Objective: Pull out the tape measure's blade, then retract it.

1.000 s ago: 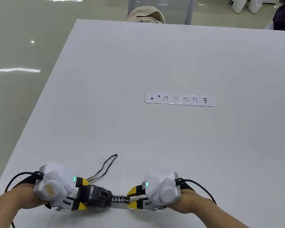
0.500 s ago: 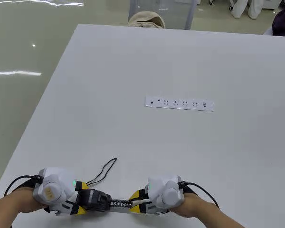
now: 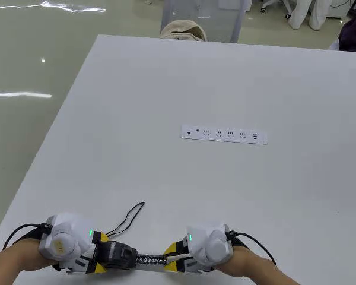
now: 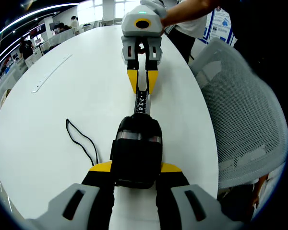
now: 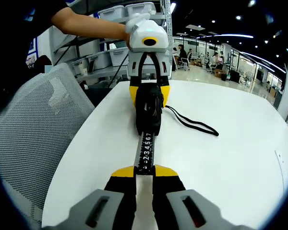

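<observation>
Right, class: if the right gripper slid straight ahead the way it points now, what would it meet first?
The right gripper, shut on the blade, points along it at the tape measure's black case, held by the left gripper. It would probably meet that case first.

bright, even light from overhead. in the head view the white worktop [image 3: 225, 77] is evenly lit with only faint, soft shadows, while the glossy floor [image 3: 24, 59] carries streaks of white glare. both gripper views bend strongly toward the edges, so the worktop curves and the mesh chair [image 4: 245, 110] bulges. the tape measure [image 4: 136, 148] is sharp, the blade [image 5: 145, 151] numerals readable. ceiling lights [image 5: 238, 17] gleam against a dim ceiling; the far room is soft.
</observation>
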`<state>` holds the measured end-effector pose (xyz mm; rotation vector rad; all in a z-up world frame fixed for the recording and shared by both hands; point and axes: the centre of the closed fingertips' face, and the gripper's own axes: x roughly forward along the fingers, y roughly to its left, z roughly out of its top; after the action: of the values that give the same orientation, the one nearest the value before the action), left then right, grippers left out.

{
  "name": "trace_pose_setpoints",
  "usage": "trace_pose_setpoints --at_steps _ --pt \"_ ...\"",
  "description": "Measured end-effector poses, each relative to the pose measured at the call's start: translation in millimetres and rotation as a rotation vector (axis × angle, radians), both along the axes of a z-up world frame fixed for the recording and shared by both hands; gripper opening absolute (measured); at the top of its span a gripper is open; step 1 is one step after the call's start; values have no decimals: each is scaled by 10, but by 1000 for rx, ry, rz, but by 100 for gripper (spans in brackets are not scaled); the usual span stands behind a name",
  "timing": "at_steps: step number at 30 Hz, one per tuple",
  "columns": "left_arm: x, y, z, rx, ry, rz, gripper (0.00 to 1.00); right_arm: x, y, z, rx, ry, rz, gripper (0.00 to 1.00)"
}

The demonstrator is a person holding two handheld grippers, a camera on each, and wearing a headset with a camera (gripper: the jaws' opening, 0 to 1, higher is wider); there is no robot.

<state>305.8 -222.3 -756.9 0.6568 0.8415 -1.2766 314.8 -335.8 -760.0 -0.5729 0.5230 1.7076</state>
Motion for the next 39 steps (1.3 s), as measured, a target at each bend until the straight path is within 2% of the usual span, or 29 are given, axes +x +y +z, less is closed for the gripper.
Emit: trace_pose_setpoints --at_steps 39 --pt "7 2 9 -4 6 0 29 37 -183 23 -22 10 19 9"
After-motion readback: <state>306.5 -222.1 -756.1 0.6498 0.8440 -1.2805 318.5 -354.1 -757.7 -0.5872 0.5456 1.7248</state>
